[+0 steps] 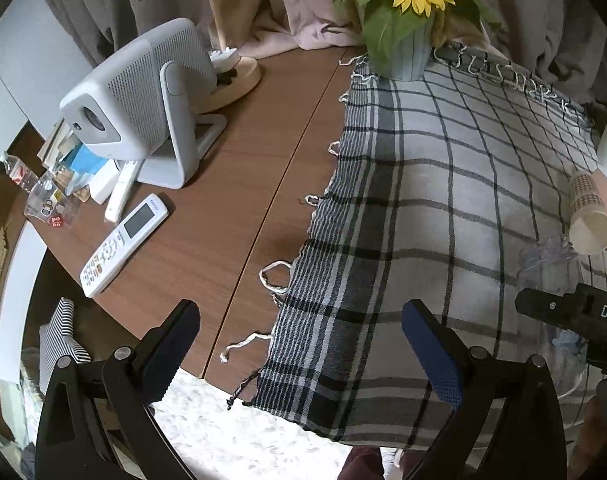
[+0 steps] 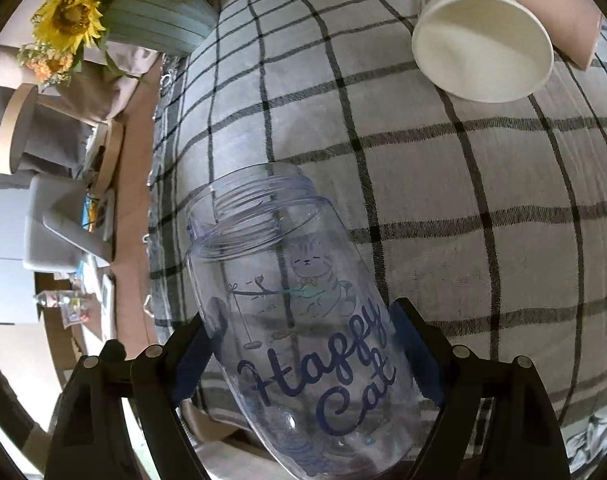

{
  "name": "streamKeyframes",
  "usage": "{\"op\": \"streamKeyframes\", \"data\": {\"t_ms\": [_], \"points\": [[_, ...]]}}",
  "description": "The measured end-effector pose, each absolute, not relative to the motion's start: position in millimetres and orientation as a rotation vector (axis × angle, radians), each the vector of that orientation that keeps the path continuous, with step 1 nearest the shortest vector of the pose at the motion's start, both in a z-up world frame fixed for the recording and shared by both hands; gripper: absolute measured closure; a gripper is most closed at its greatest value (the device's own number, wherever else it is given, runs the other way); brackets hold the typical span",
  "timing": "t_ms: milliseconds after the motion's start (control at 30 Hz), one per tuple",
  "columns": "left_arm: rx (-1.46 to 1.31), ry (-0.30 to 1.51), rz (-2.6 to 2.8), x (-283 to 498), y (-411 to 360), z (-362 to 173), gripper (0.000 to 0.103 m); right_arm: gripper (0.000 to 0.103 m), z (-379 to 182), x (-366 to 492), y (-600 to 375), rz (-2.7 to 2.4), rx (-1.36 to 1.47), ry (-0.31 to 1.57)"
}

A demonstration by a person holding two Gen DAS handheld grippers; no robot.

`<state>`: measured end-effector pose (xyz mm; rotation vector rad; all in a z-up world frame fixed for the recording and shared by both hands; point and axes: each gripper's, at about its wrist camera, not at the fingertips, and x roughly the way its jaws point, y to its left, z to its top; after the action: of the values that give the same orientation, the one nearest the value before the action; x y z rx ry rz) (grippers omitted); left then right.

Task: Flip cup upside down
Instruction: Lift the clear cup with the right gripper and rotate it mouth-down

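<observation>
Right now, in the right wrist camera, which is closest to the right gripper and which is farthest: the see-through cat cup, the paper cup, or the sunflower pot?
1. The clear cat cup: held between the fingers of the right gripper, mouth pointing away.
2. The paper cup: lying on its side on the checked cloth, up on the right.
3. The sunflower pot: at the cloth's far edge, upper left.

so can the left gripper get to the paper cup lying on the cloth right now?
Probably not directly. The left gripper is open and empty, but the right gripper, shut on the clear cup, sits between it and the paper cup, so it would need to go around.
</observation>
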<state>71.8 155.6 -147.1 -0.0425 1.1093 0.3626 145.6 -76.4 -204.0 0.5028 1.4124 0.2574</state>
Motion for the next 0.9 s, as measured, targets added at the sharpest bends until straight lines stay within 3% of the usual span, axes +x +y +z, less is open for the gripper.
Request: {"op": "streamKeyframes", "data": {"t_ms": [400, 700, 900], "points": [[-0.078, 1.084, 0.394, 60.6, 153.1, -137.7, 0.0, 0.016, -197.4, 151.4, -71.1, 0.284, 0.45, 1.401], [-0.072, 0.916, 0.343, 36.6, 104.8, -97.3, 0.0, 0.016, -110.3, 123.0, -103.5, 0.238, 0.242, 1.131], [-0.075, 0.863, 0.264, 24.3, 54.3, -94.8, 0.0, 0.016, -87.5, 104.7, -138.4, 0.181, 0.114, 1.033]]}}
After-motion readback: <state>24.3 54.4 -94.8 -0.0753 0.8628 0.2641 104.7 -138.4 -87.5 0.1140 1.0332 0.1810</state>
